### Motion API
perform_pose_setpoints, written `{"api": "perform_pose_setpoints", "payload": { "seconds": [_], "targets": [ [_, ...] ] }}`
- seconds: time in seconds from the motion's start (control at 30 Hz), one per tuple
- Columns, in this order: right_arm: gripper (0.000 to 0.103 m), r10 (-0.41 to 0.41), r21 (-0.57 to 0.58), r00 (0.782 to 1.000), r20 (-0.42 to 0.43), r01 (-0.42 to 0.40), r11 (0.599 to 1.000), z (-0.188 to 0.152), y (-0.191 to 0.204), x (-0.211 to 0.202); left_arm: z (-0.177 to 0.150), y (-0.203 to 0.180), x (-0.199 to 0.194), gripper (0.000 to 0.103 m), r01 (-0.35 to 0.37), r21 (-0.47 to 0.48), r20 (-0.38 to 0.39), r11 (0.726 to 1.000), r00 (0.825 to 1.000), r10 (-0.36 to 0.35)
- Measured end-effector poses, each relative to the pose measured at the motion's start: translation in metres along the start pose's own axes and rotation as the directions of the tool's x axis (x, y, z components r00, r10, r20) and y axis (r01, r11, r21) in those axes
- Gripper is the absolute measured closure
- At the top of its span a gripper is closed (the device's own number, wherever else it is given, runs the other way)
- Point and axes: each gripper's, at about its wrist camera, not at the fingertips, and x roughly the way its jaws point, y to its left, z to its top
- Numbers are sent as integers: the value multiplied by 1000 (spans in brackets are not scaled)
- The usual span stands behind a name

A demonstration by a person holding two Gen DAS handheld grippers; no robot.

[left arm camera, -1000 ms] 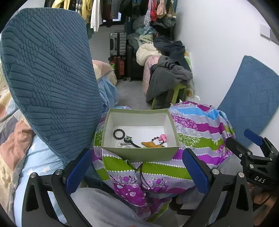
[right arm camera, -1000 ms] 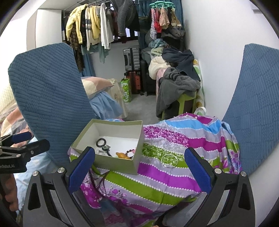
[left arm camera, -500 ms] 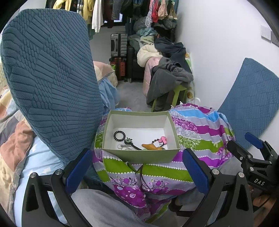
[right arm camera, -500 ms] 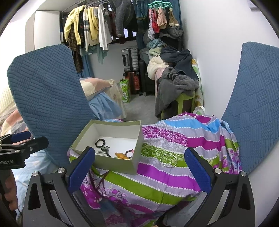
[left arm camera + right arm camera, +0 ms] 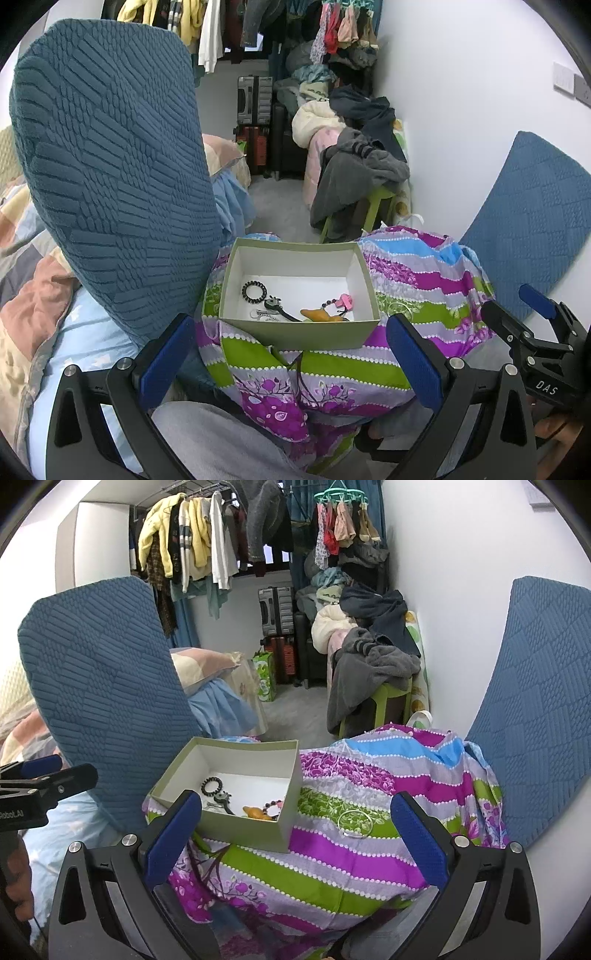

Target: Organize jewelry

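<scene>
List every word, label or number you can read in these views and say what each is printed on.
"DAS": white letters on the black body of the right gripper, seen in the left wrist view.
"Robot.AI": on the black body of the left gripper at the right wrist view's edge; cut off, so the start is unreadable.
No other readable text shows.

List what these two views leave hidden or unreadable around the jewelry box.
- Left wrist view: the box near wall hides the items' near ends; the thin bangle is not visible.
- Right wrist view: the right tool finger covers the box's near corner; the items inside are too small to identify.
</scene>
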Motion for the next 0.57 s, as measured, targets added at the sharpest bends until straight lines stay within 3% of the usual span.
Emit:
{"api": "perform_pose_setpoints", "payload": {
  "seconds": [0.57],
  "targets": [
    [0, -4, 6, 1000, 14, 4, 1000, -1, -1, -6, 2, 0, -12, 0, -3, -8, 16, 1000, 1000, 4]
  ]
}}
